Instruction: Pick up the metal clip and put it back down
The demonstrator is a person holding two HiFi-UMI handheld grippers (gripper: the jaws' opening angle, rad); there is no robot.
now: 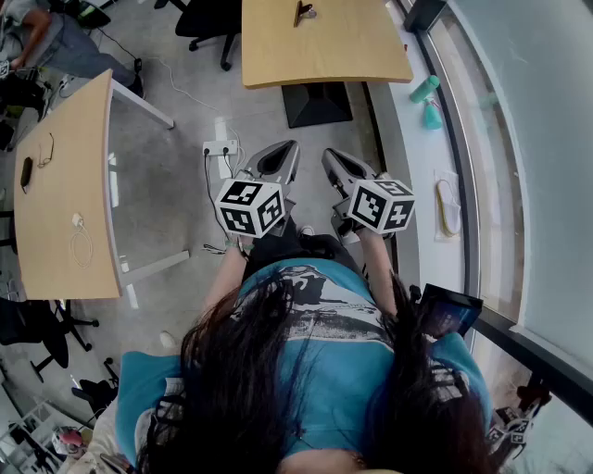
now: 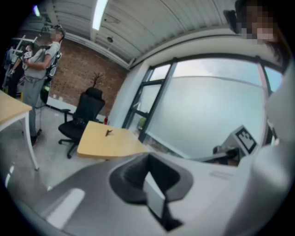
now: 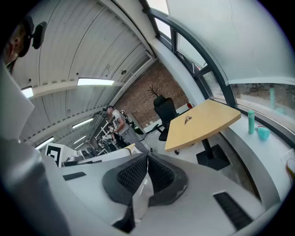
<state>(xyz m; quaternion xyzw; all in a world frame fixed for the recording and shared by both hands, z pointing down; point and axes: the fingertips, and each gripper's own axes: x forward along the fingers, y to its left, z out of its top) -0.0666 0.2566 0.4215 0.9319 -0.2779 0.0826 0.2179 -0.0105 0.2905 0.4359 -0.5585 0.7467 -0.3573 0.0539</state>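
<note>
Metal clip (image 1: 304, 13) lay far off on the bench (image 1: 352, 56); left gripper (image 1: 278, 159) and right gripper (image 1: 338, 167) had fingers closed, empty, so arriving unopened could knock it away.

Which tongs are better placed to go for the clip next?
Left tongs, only just. Both are shut, empty and near the body, far from the clip on the table. The clip lies between them, slightly nearer the left; the right tongs would do almost as well.

A light wooden table (image 1: 324, 46) carried 1 metal clip (image 1: 303, 12). A 2nd table (image 1: 56, 199) held a white cable (image 1: 82, 239).
</note>
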